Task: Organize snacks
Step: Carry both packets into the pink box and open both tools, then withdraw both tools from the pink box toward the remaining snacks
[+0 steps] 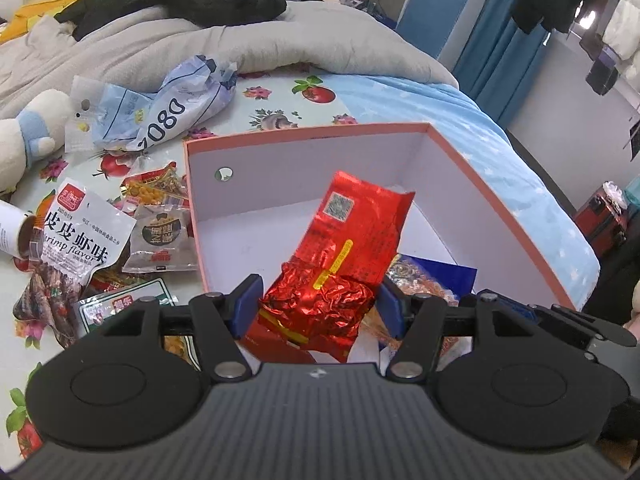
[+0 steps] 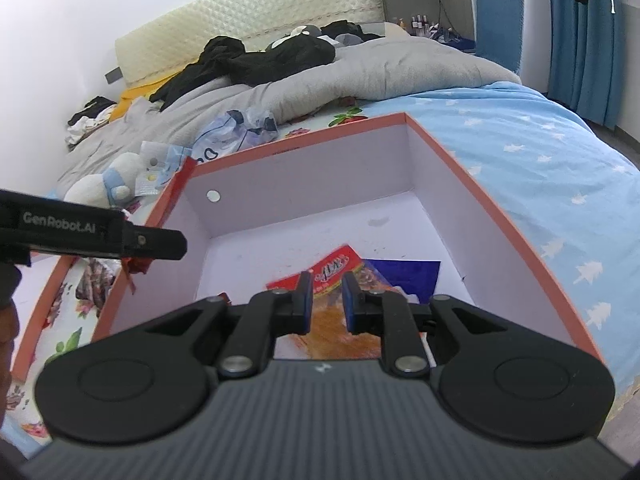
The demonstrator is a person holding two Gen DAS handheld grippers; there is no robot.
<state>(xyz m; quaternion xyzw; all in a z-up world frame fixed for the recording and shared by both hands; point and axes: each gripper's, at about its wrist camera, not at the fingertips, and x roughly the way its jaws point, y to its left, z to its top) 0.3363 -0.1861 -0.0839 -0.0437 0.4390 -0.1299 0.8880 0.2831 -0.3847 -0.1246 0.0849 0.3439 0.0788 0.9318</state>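
Observation:
My left gripper [image 1: 318,300] is shut on a red foil snack packet [image 1: 344,248] and holds it over the near part of an open pink-rimmed cardboard box [image 1: 304,132] with white inside walls. Inside the box lie a red and orange snack bag [image 2: 336,268] and a dark blue packet [image 2: 404,276]. My right gripper [image 2: 327,300] hangs over the box [image 2: 404,118] above those bags, its jaws a narrow gap apart and holding nothing. The left gripper's body shows at the box's left wall in the right wrist view [image 2: 92,232].
Several loose snack packets lie left of the box on the flowered sheet, among them a white shrimp-flavour bag [image 1: 80,236] and a crumpled blue-white bag [image 1: 176,108]. A white plush toy [image 1: 28,132] and a grey duvet [image 1: 240,32] lie behind.

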